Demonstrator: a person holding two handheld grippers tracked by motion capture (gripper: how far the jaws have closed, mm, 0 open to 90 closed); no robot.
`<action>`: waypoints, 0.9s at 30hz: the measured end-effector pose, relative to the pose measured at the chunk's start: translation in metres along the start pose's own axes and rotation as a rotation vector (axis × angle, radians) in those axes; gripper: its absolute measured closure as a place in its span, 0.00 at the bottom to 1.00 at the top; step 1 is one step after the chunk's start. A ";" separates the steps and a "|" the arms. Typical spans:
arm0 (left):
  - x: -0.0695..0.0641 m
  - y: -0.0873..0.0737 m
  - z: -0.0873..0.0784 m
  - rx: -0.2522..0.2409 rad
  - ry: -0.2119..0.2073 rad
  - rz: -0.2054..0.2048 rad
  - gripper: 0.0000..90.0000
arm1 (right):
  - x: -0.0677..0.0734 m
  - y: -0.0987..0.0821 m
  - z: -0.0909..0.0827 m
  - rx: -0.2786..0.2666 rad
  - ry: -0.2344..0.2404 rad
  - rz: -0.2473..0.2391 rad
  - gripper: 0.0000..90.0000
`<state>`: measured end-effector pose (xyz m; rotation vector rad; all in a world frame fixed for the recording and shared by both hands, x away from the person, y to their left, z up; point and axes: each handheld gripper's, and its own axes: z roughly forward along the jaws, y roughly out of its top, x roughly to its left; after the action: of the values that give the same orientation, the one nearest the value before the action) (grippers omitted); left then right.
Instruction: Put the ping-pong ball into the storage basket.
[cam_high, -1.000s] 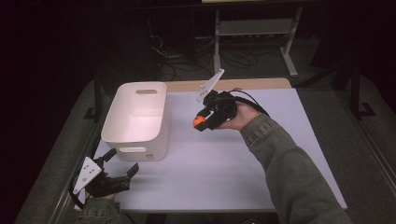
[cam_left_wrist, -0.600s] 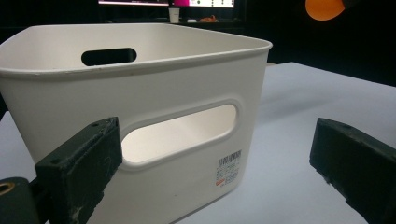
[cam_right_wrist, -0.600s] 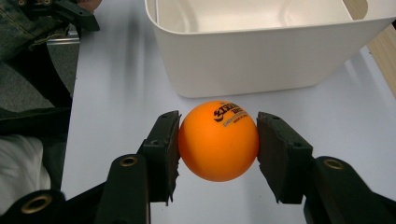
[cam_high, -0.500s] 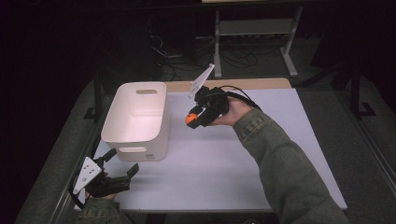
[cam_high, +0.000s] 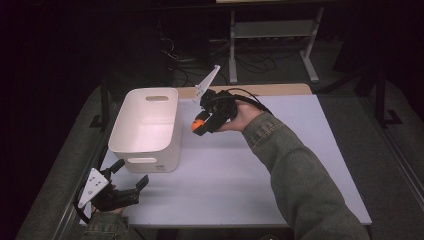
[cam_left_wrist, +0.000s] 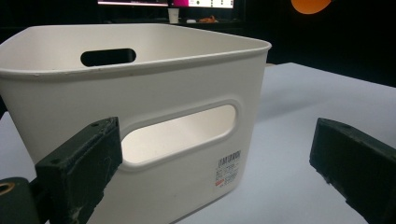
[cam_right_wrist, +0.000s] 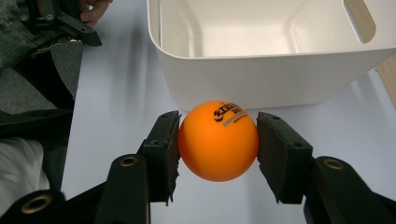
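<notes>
The right gripper (cam_right_wrist: 218, 140) is clamped on an orange ball (cam_right_wrist: 218, 141) — smooth, round, matte plastic with dark printed lettering on its upper face. Its two black pads, rough and chipped at the edges, press on the ball's left and right sides. In the high view the right gripper (cam_high: 199, 126) hangs above the table (cam_high: 280, 165), just right of the white bin (cam_high: 145, 131), with the ball (cam_high: 198, 124) showing as an orange spot at its tip.

The left gripper (cam_high: 131, 176) rests at the near left corner of the table, its jaws standing wide apart with nothing between them, pointed at the bin's near end wall.

The bin is a rounded rectangular tub of smooth white plastic, slot handles cut in both end walls — a small printed label sits low on the near one. The table top is a flat, pale matte sheet.
</notes>
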<state>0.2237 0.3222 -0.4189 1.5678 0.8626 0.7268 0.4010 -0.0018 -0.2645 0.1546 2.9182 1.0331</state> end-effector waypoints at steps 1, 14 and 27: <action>0.000 0.000 0.000 0.000 0.000 0.000 0.02 | 0.000 0.001 0.001 -0.003 0.000 0.000 0.55; 0.000 0.000 0.000 -0.001 -0.001 0.000 0.02 | 0.001 0.019 0.006 0.009 -0.001 -0.030 0.55; 0.000 0.000 0.001 0.000 -0.003 -0.001 0.02 | 0.000 0.033 0.011 -0.009 0.006 -0.046 0.55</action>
<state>0.2241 0.3218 -0.4190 1.5682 0.8607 0.7237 0.4047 0.0310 -0.2523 0.0841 2.9072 1.0411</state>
